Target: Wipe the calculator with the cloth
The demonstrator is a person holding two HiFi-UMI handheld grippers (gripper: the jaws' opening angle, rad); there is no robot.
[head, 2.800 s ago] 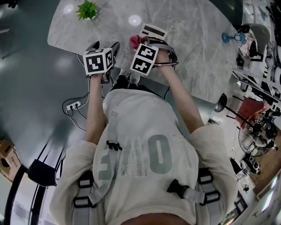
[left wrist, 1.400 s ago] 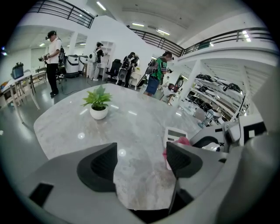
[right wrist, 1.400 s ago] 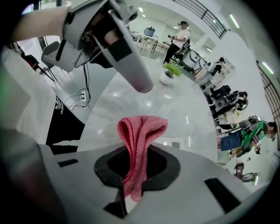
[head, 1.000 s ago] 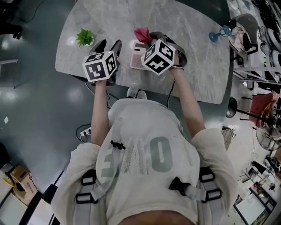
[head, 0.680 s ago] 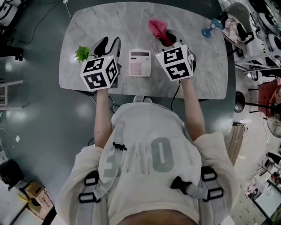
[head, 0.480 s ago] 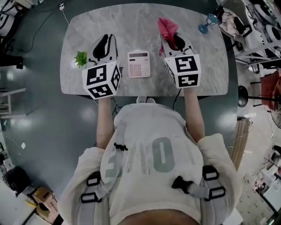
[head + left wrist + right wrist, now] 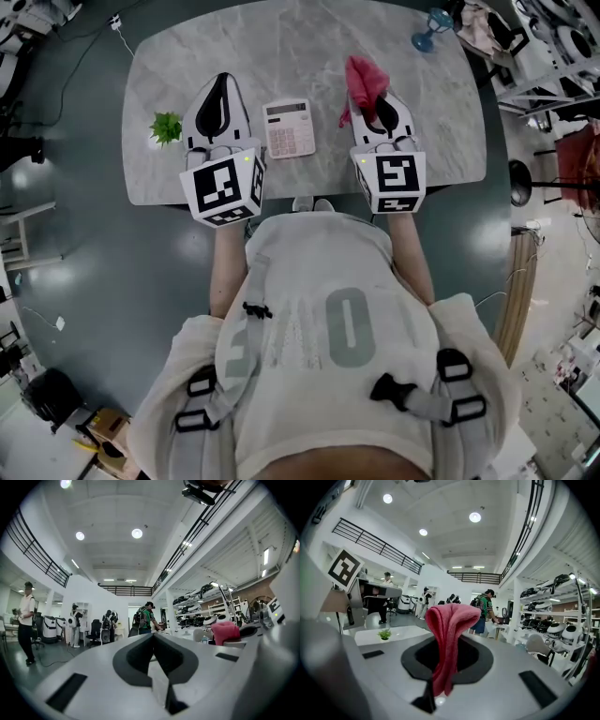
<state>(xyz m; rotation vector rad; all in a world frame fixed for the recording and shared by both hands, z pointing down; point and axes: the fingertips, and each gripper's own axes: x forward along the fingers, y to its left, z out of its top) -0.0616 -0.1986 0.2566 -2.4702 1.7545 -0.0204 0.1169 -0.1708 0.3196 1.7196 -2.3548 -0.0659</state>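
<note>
Pink cloth (image 7: 449,620) was clamped in the right gripper (image 7: 375,94), its jaws pressed on a fold so that one loop stood up past the tips and a tail hung below. Judged purpose: a loose pad of fabric ahead of the jaws, ready to drag over keys.

Left gripper (image 7: 153,637) had its jaws closed together on nothing. It probably served as the steadying tool, though it touched nothing at this moment.

Calculator (image 7: 289,128) lay flat, keys up, near the front edge of the table (image 7: 309,47), between the two grippers and apart from both. Both grippers pointed roughly level out into the room, not down at the work. No wiping contact was under way.

Surface: grey marbled tabletop with rounded corners, smooth, likely low friction, so the calculator may slide if wiped unheld. A small green plant (image 7: 166,127) stood to the left of the left gripper, and a blue stemmed object (image 7: 431,21) at the far right corner.

Room: dark glossy floor (image 7: 75,244), a high white hall with a railed mezzanine, equipment racks, several people standing far off.
</note>
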